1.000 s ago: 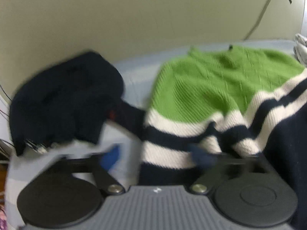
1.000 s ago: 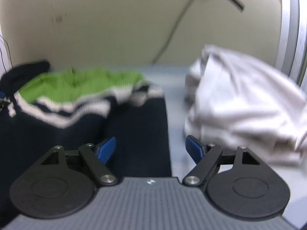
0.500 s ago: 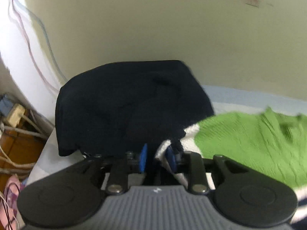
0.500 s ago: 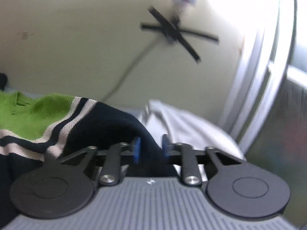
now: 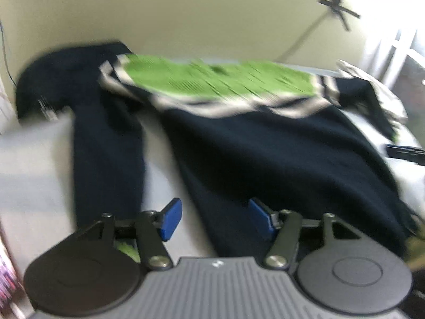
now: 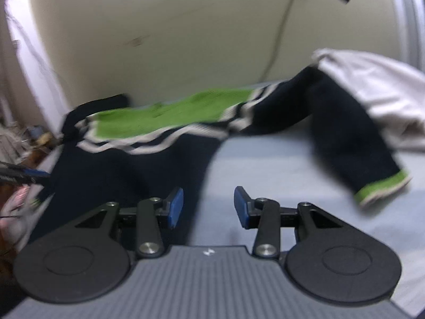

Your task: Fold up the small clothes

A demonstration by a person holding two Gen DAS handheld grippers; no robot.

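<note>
While both views are smeared by motion, the layout reads well enough: a knitted sweater (image 5: 265,143) lies spread flat on the pale bed sheet (image 6: 279,164), navy across the body, with white stripes and a green yoke at the end nearest the wall. One sleeve (image 5: 106,146) runs down beside the body on its left, and the other sleeve (image 6: 350,133) bends away to the right, its green cuff (image 6: 382,188) resting on the sheet just beside a heap of white cloth (image 6: 372,85). A second dark garment (image 5: 53,79) sits bunched beyond the sweater's left shoulder.

Neither tool holds anything. Fingers of the left gripper (image 5: 215,219) stand spread over the sweater's hem edge, one blue pad (image 5: 171,218) above bare sheet between sleeve and body. Fingers of the right gripper (image 6: 208,208) are likewise apart, straddling the body's right edge.

Judged from the knit, this piece should be soft, limp and fairly weighty for its size — it will sag and stretch rather than hold a crease, and a thick knit is not likely to slip from the pads. Sensible holds would be the ribbed cuff for folding a sleeve inward, or the two hem corners for folding the body up — pinching one layer only risks dragging the rest askew.
</note>
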